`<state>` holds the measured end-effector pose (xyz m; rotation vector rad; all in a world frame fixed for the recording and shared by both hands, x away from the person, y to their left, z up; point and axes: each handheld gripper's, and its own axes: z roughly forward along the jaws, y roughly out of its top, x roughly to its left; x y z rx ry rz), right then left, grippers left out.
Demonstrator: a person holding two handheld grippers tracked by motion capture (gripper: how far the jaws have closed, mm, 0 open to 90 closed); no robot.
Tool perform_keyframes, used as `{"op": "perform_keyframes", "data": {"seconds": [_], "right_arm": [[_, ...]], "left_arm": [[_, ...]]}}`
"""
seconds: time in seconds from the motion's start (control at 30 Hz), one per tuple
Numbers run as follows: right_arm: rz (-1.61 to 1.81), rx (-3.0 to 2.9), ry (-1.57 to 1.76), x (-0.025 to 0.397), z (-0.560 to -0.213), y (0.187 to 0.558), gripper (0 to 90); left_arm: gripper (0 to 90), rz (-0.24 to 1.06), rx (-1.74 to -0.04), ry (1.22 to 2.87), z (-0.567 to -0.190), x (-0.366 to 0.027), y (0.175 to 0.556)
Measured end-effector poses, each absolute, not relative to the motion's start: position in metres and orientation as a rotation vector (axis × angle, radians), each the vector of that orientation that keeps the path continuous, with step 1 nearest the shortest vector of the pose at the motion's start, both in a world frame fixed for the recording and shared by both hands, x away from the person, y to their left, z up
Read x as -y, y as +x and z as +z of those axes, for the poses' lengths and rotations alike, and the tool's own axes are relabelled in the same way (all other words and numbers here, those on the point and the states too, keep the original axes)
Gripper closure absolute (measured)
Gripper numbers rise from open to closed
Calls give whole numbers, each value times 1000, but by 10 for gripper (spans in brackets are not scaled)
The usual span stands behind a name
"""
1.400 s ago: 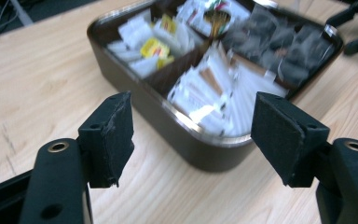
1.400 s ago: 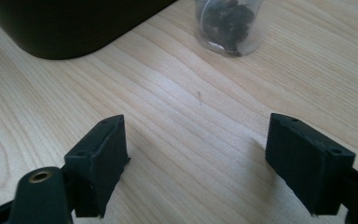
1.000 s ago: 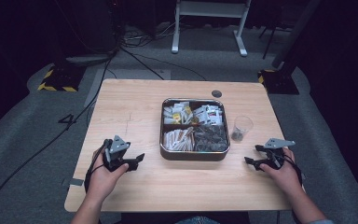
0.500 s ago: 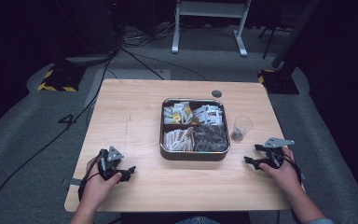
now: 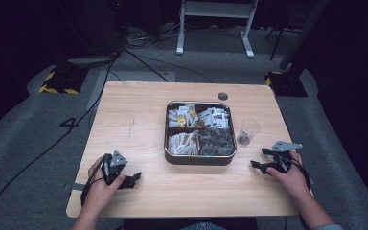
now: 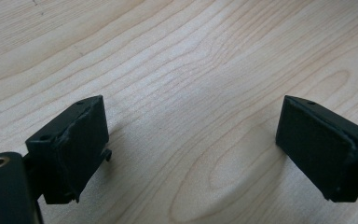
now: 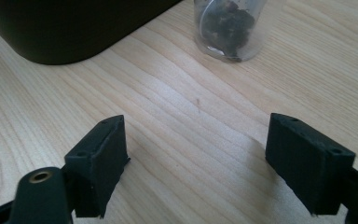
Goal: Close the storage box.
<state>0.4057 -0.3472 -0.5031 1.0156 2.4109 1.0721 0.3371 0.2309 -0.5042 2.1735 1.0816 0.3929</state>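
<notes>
Both grippers rest low on the tabletop (image 5: 139, 115) near its near edge, one at each side of the tin (image 5: 200, 159). The left gripper (image 5: 133, 180) sits at the near left with its jaws wide apart over bare wood; in the left gripper view nothing lies between them. The right gripper (image 5: 259, 160) sits at the near right, jaws also wide apart and empty, pointed left toward the tin.

The thing closest to hand is the cup (image 5: 247, 131), a small clear one standing upright just right of the tin and just beyond the right gripper. It holds a little dark stuff at its bottom. In the right gripper view the cup (image 7: 228, 28) stands ahead of the jaws and a bit to the right, with the tin's dark wall (image 7: 74, 28) to the left.

The step in hand looks like a reach for the cup with the right gripper. To do it well, the gripper should go forward with the jaws kept open, centred so that one jaw passes each side of the cup, and should close low on the wall, where the cup is steadier. The cup looks light and thin, so a gentle squeeze is wise; a knock from one jaw could tip it or push it against the tin. The left gripper can stay clear.
</notes>
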Motion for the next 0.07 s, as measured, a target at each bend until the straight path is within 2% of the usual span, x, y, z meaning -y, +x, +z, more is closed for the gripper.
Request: {"op": "perform_keyframes", "data": {"seconds": [0.07], "right_arm": [[1072,-2413,1013,347,-503,406,207]], "left_arm": [[95,390,-1077,2178,-504,-231,337]]}}
